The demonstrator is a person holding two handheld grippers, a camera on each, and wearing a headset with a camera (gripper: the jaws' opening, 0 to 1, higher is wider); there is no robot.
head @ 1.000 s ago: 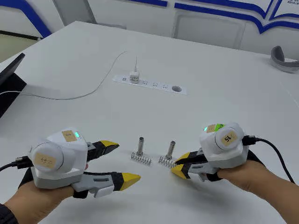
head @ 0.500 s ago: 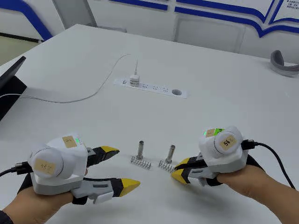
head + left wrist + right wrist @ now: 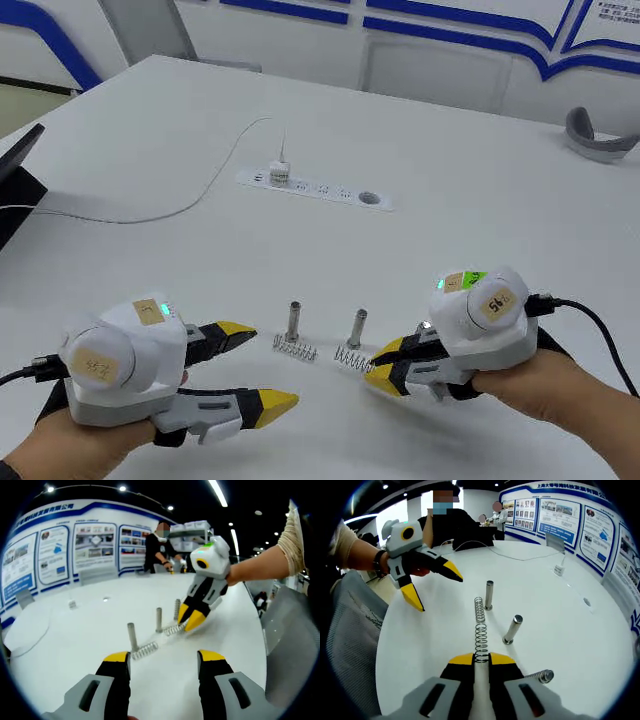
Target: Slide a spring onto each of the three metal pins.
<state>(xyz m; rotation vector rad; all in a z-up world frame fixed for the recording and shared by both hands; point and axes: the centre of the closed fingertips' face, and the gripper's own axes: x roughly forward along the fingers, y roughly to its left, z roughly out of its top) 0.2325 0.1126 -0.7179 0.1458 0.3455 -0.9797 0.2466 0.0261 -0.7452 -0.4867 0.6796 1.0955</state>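
Two bare metal pins stand upright on the white table, the left pin (image 3: 293, 320) and the middle pin (image 3: 356, 327). A loose spring (image 3: 296, 348) lies at the left pin's foot. A second spring (image 3: 352, 360) lies by the middle pin, and my right gripper (image 3: 382, 362) is shut on its near end (image 3: 480, 652). A third pin (image 3: 540, 676) with spring coils on it sits close beside the right jaw. My left gripper (image 3: 255, 365) is held open, nothing between its jaws, a little left of the pins (image 3: 132, 636).
A white power strip (image 3: 320, 188) with a plugged-in adapter and a thin cable lies across the far middle of the table. A dark monitor edge (image 3: 18, 185) is at the left, a grey headset (image 3: 600, 140) at the far right. People stand in the background.
The head camera has tipped, so the whole picture has shifted. Both grippers, the pins and the springs hold about the same places.
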